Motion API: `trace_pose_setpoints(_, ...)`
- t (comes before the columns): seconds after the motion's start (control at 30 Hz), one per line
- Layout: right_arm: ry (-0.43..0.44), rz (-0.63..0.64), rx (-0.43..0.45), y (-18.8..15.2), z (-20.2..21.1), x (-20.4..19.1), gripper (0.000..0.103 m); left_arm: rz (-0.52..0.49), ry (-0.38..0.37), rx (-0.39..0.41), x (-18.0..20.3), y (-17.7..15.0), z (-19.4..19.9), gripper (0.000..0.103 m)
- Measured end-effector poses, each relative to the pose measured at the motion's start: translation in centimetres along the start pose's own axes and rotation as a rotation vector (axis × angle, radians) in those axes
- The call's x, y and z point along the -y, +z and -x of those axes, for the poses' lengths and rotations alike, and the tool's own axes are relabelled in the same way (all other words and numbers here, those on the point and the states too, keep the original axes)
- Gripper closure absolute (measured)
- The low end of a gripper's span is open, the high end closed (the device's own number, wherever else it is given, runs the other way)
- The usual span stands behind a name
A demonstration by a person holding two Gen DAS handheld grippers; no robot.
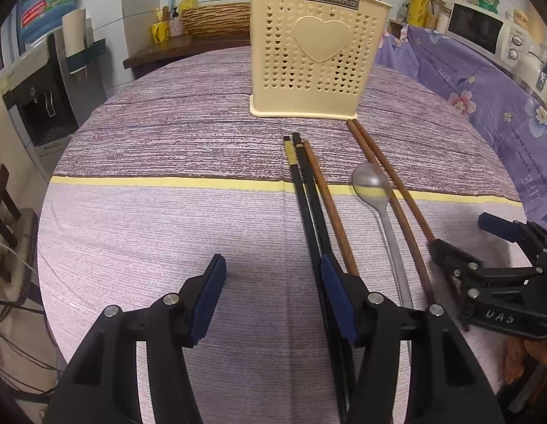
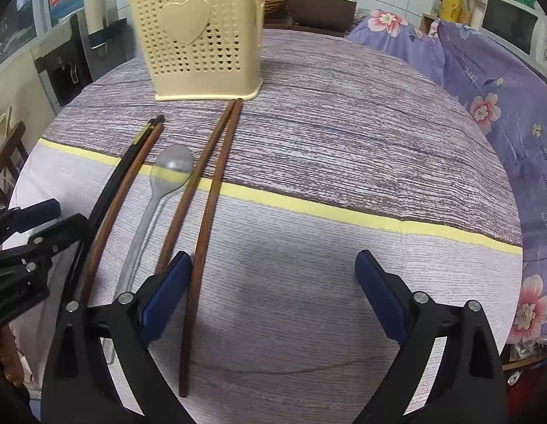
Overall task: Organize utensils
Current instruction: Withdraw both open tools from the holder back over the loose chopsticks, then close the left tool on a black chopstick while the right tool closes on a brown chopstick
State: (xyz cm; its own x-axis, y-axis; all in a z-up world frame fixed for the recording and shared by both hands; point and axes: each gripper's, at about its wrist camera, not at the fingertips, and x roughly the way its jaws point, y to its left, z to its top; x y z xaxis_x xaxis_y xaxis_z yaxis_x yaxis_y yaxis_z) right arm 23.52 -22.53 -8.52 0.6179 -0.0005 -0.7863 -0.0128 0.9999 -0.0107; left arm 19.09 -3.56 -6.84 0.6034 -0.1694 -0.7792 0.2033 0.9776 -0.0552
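A cream perforated utensil holder [image 1: 315,60] with a heart stands at the back of the round table; it also shows in the right wrist view [image 2: 202,42]. Spoon tips stick out of it. On the cloth lie two black chopsticks [image 1: 305,190], a brown chopstick [image 1: 326,205], a metal spoon [image 1: 370,183] and a pair of brown chopsticks [image 1: 386,176]. My left gripper [image 1: 273,300] is open and empty, its right finger beside the black chopsticks. My right gripper [image 2: 273,300] is open, with one brown chopstick [image 2: 199,258] just inside its left finger.
The table carries a purple striped cloth [image 1: 167,141] with a yellow band. A floral purple cover [image 2: 485,88] and a microwave [image 1: 485,31] stand to the right. A water dispenser [image 1: 43,81] stands to the left, a wooden tray [image 1: 216,17] behind.
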Motion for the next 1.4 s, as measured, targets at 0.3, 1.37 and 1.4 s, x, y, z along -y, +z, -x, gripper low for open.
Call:
trace_pose_setpoints(0.3, 0.005, -0.002, 0.046, 0.1, 1.0, 0.7, 0.011, 0.031, 0.04, -0.004, -1.1, 0.6, 0.2, 0.047)
trace_pose_setpoints(1.37, 0.115, 0.059, -0.006, 6.5, -3.3, -1.2, 0.06, 0.01, 0.014, -0.044, -0.8, 5.6, -4.0, 0.06)
trace_pose_setpoints(1.4, 0.121, 0.048, -0.012, 6.9, -3.7, -1.2, 0.066, 0.007, 0.019, -0.043, -0.8, 5.8, -4.2, 0.061)
